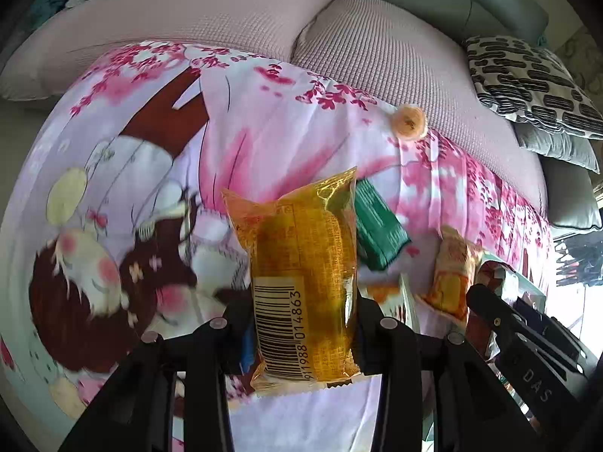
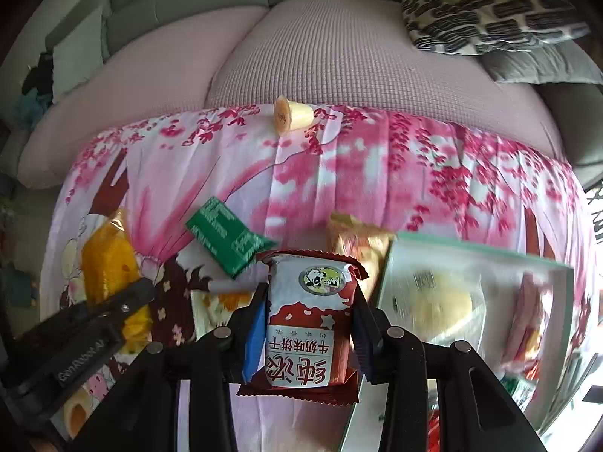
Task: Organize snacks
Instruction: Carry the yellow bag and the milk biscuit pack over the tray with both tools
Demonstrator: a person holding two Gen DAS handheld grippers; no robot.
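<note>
Two handheld grippers work over a cherry-blossom print cloth [image 2: 339,173] spread before a pink sofa cushion [image 2: 331,56], each carrying a snack. The left gripper [image 1: 303,324] is clamped on a yellow cake packet [image 1: 305,278], barcode side up, held across its lower half; the right gripper [image 2: 307,327] is closed on a red-and-white milk biscuit packet [image 2: 307,316], pinched at its sides. At 3 o'clock from the biscuit packet sits a pale green tray [image 2: 486,250], already holding wrapped snacks. A green packet [image 2: 226,235] lies at 11 o'clock, a jelly cup [image 2: 292,116] on its side at 12 o'clock near the cloth's far edge. Both held packets look light, soft and crinkly, their film likely slippery and contents crushable; a gentle hold across the filled middle, not the sealed fins, seems safest.
</note>
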